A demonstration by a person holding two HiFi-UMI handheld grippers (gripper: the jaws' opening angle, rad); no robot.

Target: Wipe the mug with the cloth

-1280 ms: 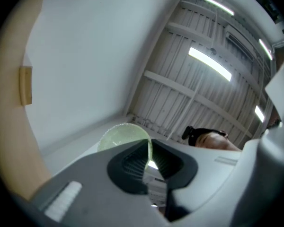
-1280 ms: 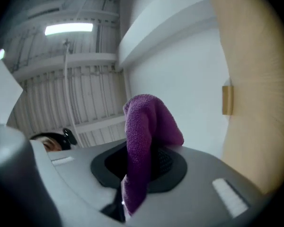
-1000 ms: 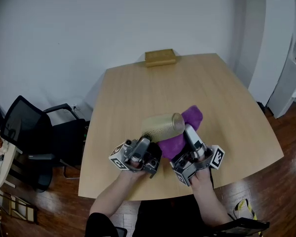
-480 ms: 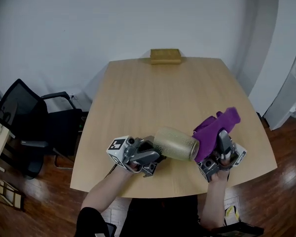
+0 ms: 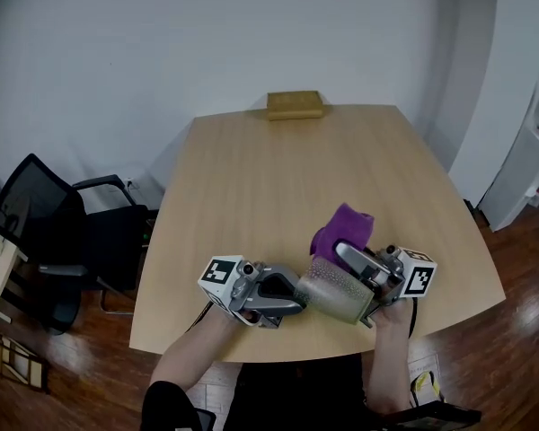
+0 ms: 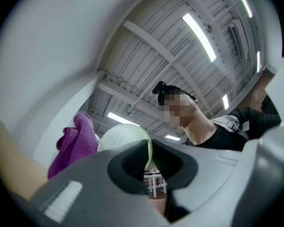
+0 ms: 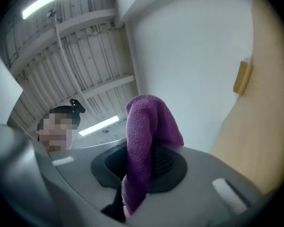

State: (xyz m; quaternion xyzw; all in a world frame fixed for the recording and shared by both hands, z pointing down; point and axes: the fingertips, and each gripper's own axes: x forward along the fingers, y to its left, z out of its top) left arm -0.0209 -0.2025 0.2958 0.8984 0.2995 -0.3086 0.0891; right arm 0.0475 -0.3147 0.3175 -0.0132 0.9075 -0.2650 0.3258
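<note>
Pointing base-rightward, sideways mug, rim pinched in left gripper jaws; cloth in right gripper jaws.

Pale speckled mug on its side, bunched purple cloth just beside it

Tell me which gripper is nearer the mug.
Left. The left gripper is clamped on the rim of the mug; the right gripper holds the purple cloth just beside it.

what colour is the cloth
The cloth is purple, clearest in the right gripper view.
</note>
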